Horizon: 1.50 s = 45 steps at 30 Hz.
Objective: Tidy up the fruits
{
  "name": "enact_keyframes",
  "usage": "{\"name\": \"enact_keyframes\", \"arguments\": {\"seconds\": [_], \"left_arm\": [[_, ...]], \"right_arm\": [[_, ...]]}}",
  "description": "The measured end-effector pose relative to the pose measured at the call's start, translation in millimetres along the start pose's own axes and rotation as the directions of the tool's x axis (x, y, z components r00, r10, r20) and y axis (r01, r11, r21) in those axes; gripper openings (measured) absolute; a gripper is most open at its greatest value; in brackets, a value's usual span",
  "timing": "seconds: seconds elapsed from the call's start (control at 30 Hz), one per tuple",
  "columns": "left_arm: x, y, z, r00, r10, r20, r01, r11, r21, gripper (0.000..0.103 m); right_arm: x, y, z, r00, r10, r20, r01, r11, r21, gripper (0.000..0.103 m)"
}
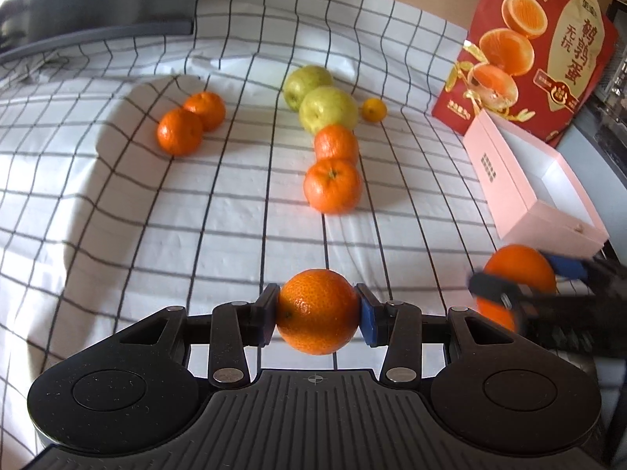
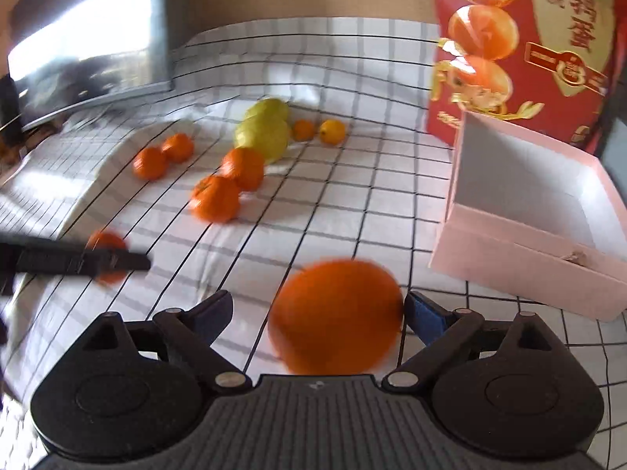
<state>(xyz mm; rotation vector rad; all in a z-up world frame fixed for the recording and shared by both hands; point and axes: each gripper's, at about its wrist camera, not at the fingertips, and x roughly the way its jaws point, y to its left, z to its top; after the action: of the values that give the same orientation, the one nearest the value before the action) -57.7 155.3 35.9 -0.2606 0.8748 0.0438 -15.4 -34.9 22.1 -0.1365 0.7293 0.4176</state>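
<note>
The left claw (image 1: 317, 313) is clamped on a small round orange mandarin (image 1: 316, 310), its blue pads pressing both sides of the fruit, which hangs clear of the cloth just ahead of the claw body. The right claw (image 2: 317, 315) stands wide, its jaws opening, with a larger blurred round orange (image 2: 336, 315) between them; the right pad touches or nearly touches it, the left pad is apart, so the fruit looks released or slipping rather than held. The step in hand seems to be carrying fruit to the open pale pink cardboard box (image 2: 529, 250), which lies ahead and to the right of the right claw and appears empty. Next, the left claw would need to swing rightward over the box rim and let go. Farther ahead of both claws lie four more mandarins, two yellow-green pears (image 1: 327, 109) and a small yellow citrus (image 1: 374, 109). The desk wears a white cloth with a black grid (image 1: 196, 215); a red printed carton (image 1: 540, 51) stands behind the box, a dark screen (image 2: 86, 47) at far left.
</note>
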Motion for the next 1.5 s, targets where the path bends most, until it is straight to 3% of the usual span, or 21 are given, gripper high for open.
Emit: {"name": "enact_keyframes", "arguments": {"seconds": [0.13, 0.27, 0.47, 0.63, 0.8, 1.0, 1.1, 1.2, 1.37, 1.5], "left_arm": [[-1, -2, -8, 0.999, -0.030, -0.028, 0.031, 0.999, 0.016, 0.046], [-2, -8, -12, 0.997, -0.065, -0.041, 0.066, 0.997, 0.043, 0.046], [4, -25, -14, 0.990, -0.105, -0.090, 0.115, 0.987, 0.109, 0.046], [10, -45, -17, 0.978, -0.168, -0.121, 0.187, 0.969, 0.164, 0.046], [19, -70, -18, 0.963, -0.230, -0.139, 0.254, 0.948, 0.192, 0.046], [30, -101, -9, 0.957, -0.254, -0.141, 0.280, 0.935, 0.217, 0.046], [35, -119, 10, 0.947, -0.294, -0.129, 0.317, 0.923, 0.218, 0.046], [37, -141, 48, 0.931, -0.358, -0.075, 0.365, 0.906, 0.216, 0.046], [39, -182, 131, 0.907, -0.420, 0.045, 0.395, 0.881, 0.261, 0.046], [63, -214, 186, 0.893, -0.447, 0.046, 0.423, 0.870, 0.252, 0.047]], "right_arm": [[22, -2, 2, 0.996, -0.067, -0.062, 0.069, 0.997, 0.033, 0.095], [23, -12, -15, 0.994, -0.037, -0.108, 0.042, 0.998, 0.045, 0.089], [15, -22, -23, 0.997, -0.028, -0.073, 0.032, 0.998, 0.056, 0.075], [7, -22, -27, 0.998, -0.024, -0.061, 0.027, 0.999, 0.041, 0.074], [-7, -39, -33, 0.997, 0.023, -0.076, -0.014, 0.994, 0.109, 0.073], [-23, -74, -41, 0.996, -0.039, -0.085, 0.052, 0.987, 0.155, 0.073], [-36, -96, -38, 0.996, -0.066, -0.059, 0.075, 0.981, 0.176, 0.073], [-50, -114, -24, 0.996, -0.089, -0.008, 0.089, 0.983, 0.162, 0.073], [-64, -144, 29, 0.985, -0.129, 0.115, 0.116, 0.986, 0.116, 0.073], [-51, -168, 68, 0.974, -0.159, 0.160, 0.148, 0.986, 0.079, 0.073]]}}
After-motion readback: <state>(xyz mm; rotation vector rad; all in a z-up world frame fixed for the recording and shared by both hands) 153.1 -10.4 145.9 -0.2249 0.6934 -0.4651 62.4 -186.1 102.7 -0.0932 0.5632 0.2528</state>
